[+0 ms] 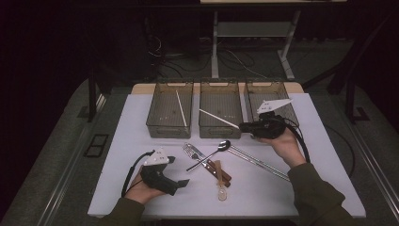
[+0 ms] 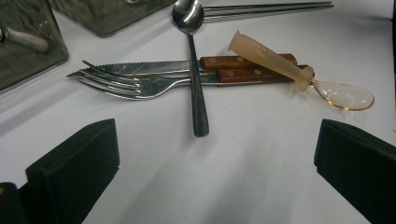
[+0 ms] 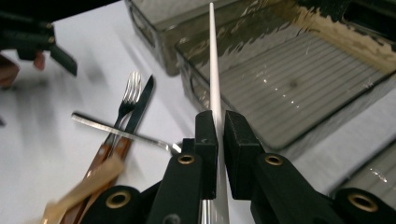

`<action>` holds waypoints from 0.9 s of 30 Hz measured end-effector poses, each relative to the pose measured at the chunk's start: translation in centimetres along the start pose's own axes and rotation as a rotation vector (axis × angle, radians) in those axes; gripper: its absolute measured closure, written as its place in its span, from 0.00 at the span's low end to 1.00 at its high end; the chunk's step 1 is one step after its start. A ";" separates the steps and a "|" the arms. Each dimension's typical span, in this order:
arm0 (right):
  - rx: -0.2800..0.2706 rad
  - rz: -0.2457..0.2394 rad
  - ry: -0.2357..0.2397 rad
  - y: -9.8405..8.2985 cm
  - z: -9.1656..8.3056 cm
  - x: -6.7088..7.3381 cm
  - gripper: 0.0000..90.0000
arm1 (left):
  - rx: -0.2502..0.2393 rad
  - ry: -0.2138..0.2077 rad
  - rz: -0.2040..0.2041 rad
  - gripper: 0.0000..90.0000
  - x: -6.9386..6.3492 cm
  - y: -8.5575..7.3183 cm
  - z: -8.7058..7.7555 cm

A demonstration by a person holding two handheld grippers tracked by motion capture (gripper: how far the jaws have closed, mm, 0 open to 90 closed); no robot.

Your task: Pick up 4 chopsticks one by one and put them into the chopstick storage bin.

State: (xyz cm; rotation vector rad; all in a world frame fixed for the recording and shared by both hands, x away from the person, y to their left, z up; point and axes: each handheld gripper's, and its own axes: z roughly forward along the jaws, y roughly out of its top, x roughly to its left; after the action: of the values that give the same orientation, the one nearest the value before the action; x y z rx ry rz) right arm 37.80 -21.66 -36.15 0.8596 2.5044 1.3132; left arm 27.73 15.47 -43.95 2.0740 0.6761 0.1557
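Three clear plastic bins stand in a row along the far edge of the white table (image 1: 141, 188): the left bin (image 1: 170, 109), the middle bin (image 1: 220, 108) and the right bin (image 1: 269, 96). One white chopstick (image 1: 181, 108) lies lengthwise inside the left bin.

The right gripper (image 1: 244, 126) hangs near the front right corner of the middle bin, between the bins and the loose cutlery, held in the person's right hand (image 1: 281, 143). Its jaws are clenched on a second white chopstick (image 1: 217, 118); in the right gripper view the thin white stick (image 3: 214, 74) runs up from between the two black pads and out over the bin's near wall, slanting toward that bin's left side.

The left gripper (image 1: 179, 184) rests low near the table's near left corner, in the left hand (image 1: 140, 191). Its jaws stand wide apart with nothing between them, pointing at the cutlery in the middle of the table.

That cutlery lies in a loose pile toward the near edge. A pair of metal chopsticks (image 1: 259, 162) stretches off to the right. A wood-handled knife (image 2: 187, 66) and fork (image 2: 140, 84) lie side by side, a steel spoon (image 2: 191, 56) lies across both, and a translucent plastic spoon (image 2: 299, 74) rests across the wooden handles.
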 end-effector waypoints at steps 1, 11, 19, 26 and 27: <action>0.000 0.000 -0.005 0.2 0.2 0.0 0.94 | -0.001 0.001 0.001 0.00 0.0 0.0 0.0; 0.015 0.023 -0.043 3.5 3.4 0.6 0.94 | 0.001 0.005 0.000 0.00 0.0 0.0 0.0; 0.027 0.031 -0.059 6.2 5.9 1.3 0.94 | 0.006 0.004 -0.001 0.00 0.0 0.1 0.1; 0.049 0.036 -0.077 8.3 8.6 1.8 0.94 | 0.012 0.007 -0.001 0.00 0.0 0.1 0.1; 0.054 0.035 -0.080 8.5 9.1 1.8 0.94 | 0.011 0.009 -0.001 0.00 0.0 0.1 0.2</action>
State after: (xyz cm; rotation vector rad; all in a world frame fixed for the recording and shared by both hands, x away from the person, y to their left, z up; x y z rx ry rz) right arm 43.52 -10.58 -34.49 0.9518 2.4848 1.2018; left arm 27.82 15.31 -43.96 2.0842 0.6844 0.1610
